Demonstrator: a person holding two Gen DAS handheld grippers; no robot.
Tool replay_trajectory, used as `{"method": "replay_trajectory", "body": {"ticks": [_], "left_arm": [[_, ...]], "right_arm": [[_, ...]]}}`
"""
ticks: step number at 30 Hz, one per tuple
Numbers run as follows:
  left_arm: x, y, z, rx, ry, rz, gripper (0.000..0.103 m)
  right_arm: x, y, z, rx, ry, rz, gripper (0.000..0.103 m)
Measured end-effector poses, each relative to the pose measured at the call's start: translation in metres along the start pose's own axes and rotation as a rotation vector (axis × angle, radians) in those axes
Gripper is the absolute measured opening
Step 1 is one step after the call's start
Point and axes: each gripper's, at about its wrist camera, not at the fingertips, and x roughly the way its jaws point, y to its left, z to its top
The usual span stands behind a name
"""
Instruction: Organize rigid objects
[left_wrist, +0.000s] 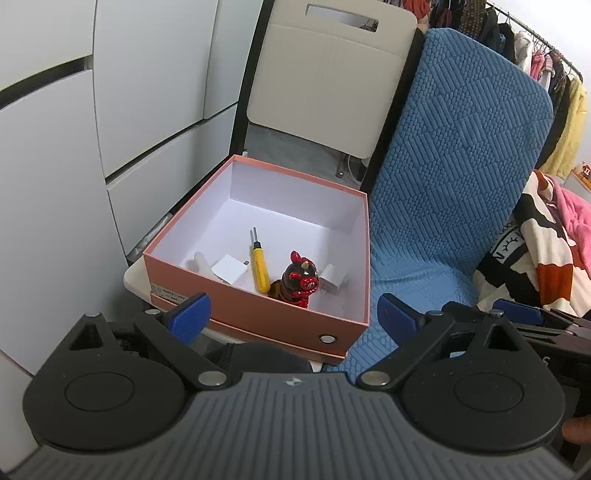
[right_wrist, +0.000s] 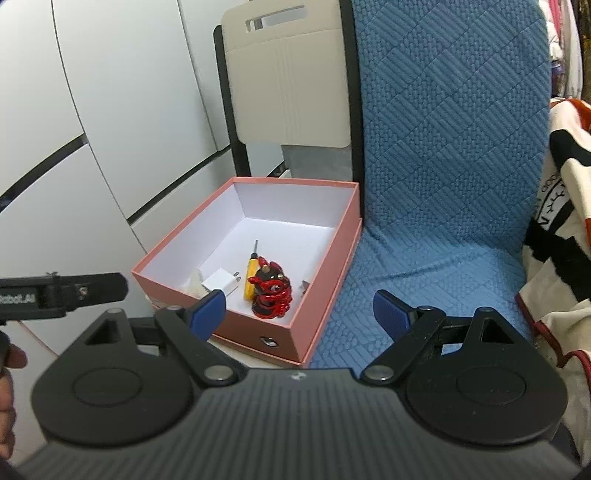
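A pink box (left_wrist: 258, 317) with a white inside sits open on a pale chair seat, its lid tucked under it. In its near part lie the task's things: a yellow screwdriver (left_wrist: 259, 270) pointing its tip to the far wall, a red and black figurine (left_wrist: 298, 284) upright just right of the handle, a white charger (left_wrist: 228, 274) left of the screwdriver, and a second white plug (left_wrist: 332, 283) right of the figurine. A pale, rounded piece lies at the far left of the group; what it is I cannot tell.

The left gripper (left_wrist: 293, 314) hangs near the box's near wall with jaws spread wide, nothing between the blue pads, touching nothing. The right gripper (right_wrist: 299, 308) is likewise wide and holds nothing; its left pad (right_wrist: 210, 308) overlaps the box's near left corner in the view, though contact cannot be told.

Right of the box stands a seat with a blue cover (right_wrist: 443, 166). A beige chair back (left_wrist: 332, 74) rises behind the box, white cabinets (left_wrist: 55, 184) to the left, and clothes (left_wrist: 535, 55) hang far right.
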Motion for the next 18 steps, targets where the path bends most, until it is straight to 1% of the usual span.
{"method": "replay_trajectory", "body": {"ticks": [3,7,12,15,18], "left_arm": [[-0.007,-0.002,-0.004,-0.002,0.004,-0.004,0.098],[-0.016,-0.003,-0.004,-0.01,-0.011,-0.012,0.098],[-0.025,-0.007,-0.001,0.015,-0.035,-0.019,0.098],[-0.027,-0.01,-0.003,0.028,-0.032,-0.021,0.098],[-0.027,-0.011,-0.003,0.017,-0.029,-0.034,0.098]], "right_arm": [[-0.004,-0.001,-0.002,-0.006,0.0,-0.001,0.089],[-0.009,0.001,-0.002,-0.012,0.002,0.005,0.089],[-0.019,0.003,0.001,-0.013,-0.024,0.012,0.089],[-0.022,0.003,0.001,-0.014,-0.032,0.008,0.089],[-0.023,0.004,0.0,-0.017,-0.03,0.01,0.089]]}}
